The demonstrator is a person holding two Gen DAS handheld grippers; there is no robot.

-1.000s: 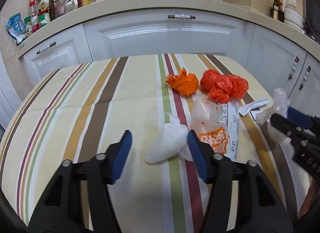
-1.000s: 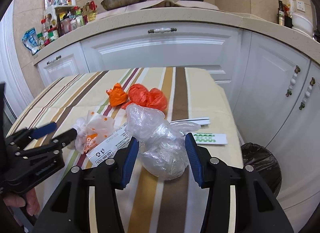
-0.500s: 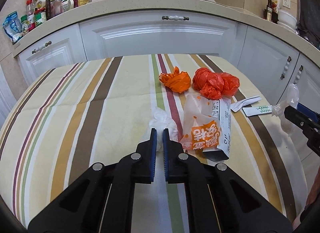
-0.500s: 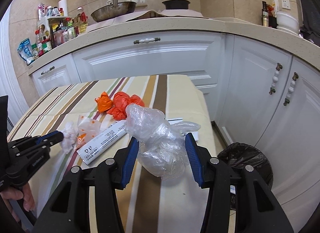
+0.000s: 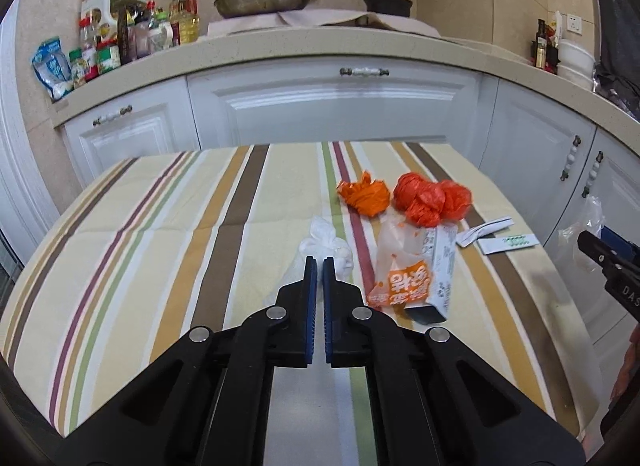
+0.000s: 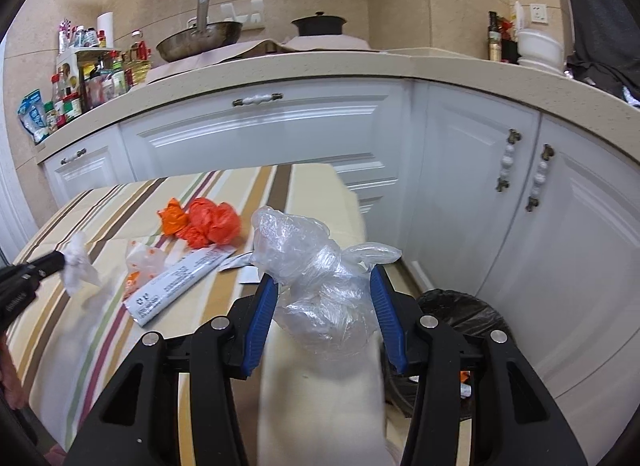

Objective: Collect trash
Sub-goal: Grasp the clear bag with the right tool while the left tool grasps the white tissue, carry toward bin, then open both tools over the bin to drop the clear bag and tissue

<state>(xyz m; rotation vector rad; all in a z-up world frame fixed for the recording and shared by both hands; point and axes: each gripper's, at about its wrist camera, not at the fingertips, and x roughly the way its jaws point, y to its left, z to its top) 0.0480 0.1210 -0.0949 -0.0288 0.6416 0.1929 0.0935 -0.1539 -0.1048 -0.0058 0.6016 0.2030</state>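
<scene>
Currently we hold two items: left gripper (image 5: 319, 266) clenched on white tissue wad (image 5: 326, 242) at fingertips; right gripper (image 6: 322, 282) grasping clear plastic bag (image 6: 320, 266) between fingers. Next: carry both to black-lined bin (image 6: 460, 310), below right fingers, then release.

Both handheld grippers share one build. The left gripper (image 5: 319, 262) and the right gripper (image 6: 323, 286) have glossy black angular plastic arms, round silver screw heads at the pivots, and ribbed blue pads lining their fingers. White lettering marks the black housing.
</scene>
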